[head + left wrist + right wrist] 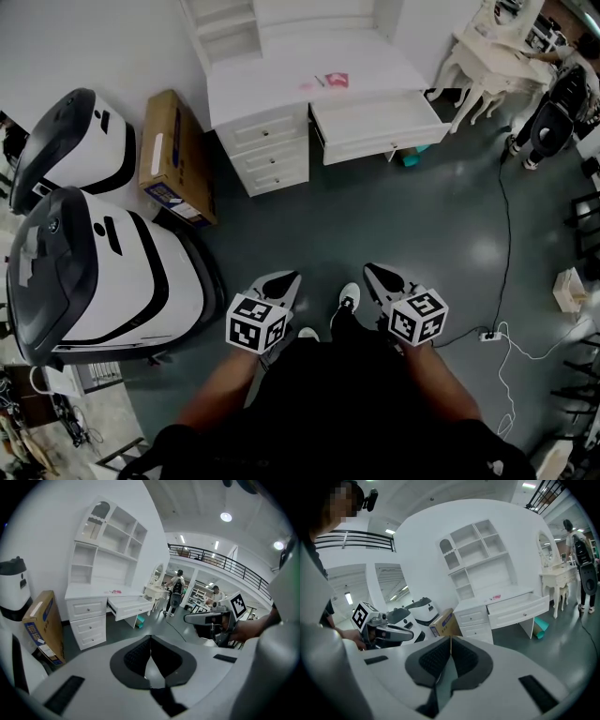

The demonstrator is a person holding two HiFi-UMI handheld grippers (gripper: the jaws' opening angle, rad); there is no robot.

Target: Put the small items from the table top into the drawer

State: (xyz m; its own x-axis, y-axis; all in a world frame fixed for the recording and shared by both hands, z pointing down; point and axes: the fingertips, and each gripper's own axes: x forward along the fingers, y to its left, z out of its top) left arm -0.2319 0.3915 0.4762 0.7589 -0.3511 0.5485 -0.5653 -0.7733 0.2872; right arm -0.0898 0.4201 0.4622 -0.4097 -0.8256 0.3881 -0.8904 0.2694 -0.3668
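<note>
- Grey floor; bench far off, drawer open.
- Left tool, right tool pressed together, empty.
- Risk: shut jaws may shove small items off.

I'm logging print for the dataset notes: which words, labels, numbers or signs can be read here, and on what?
Nothing reads clearly in any view.
Cardboard box: its blue printed label is too small and blurred to read.
Left gripper and right gripper: their cubes show black-and-white square patterns, no letters.
Pink items on the desk: too small to tell.
</note>
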